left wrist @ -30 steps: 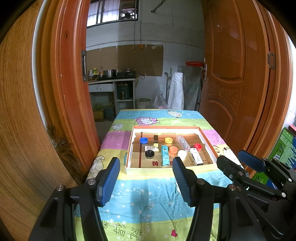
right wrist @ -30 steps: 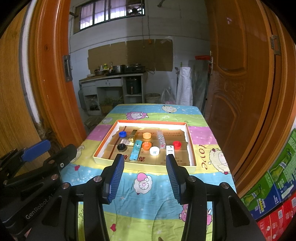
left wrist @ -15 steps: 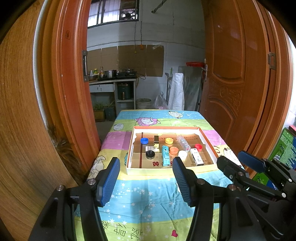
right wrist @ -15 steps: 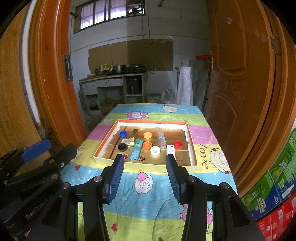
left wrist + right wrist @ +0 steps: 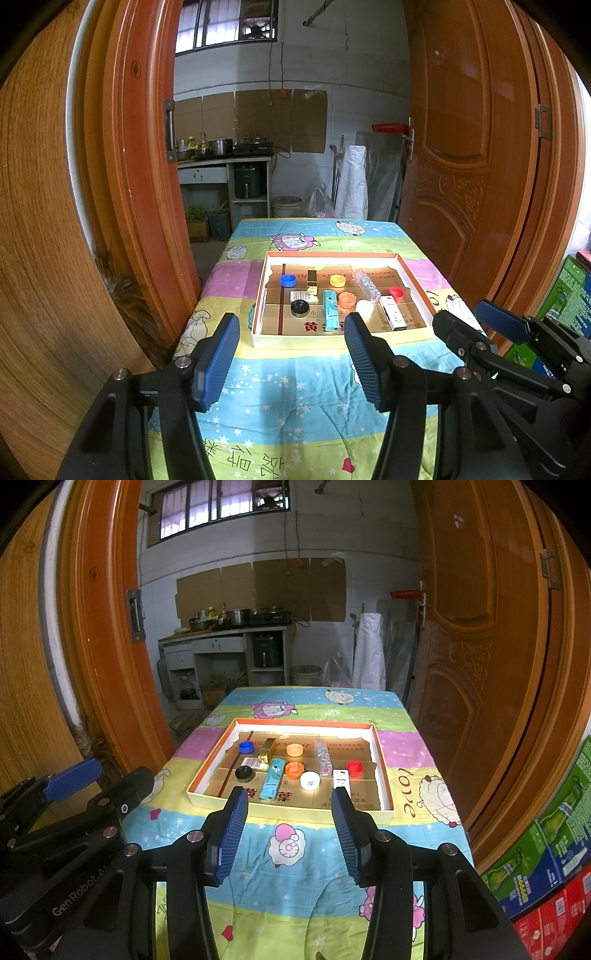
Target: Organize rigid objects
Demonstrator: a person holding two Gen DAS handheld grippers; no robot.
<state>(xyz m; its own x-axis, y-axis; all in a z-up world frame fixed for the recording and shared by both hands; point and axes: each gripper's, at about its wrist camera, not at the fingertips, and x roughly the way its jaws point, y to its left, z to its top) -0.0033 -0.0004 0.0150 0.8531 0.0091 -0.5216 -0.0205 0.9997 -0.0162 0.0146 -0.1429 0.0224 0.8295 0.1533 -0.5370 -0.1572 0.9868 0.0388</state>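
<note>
Nothing moved; tray (image 5: 258,306) on quilted table (image 5: 295,387), doorway behind.

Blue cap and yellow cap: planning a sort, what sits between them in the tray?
A dark upright box stands between blue cap and yellow cap, clearest in the left wrist view.

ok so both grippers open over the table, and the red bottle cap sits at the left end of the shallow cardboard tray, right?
Not quite: the red bottle cap sits at the right end of the shallow cardboard tray; the right wrist view shows it. The left gripper and right gripper are open.
</note>
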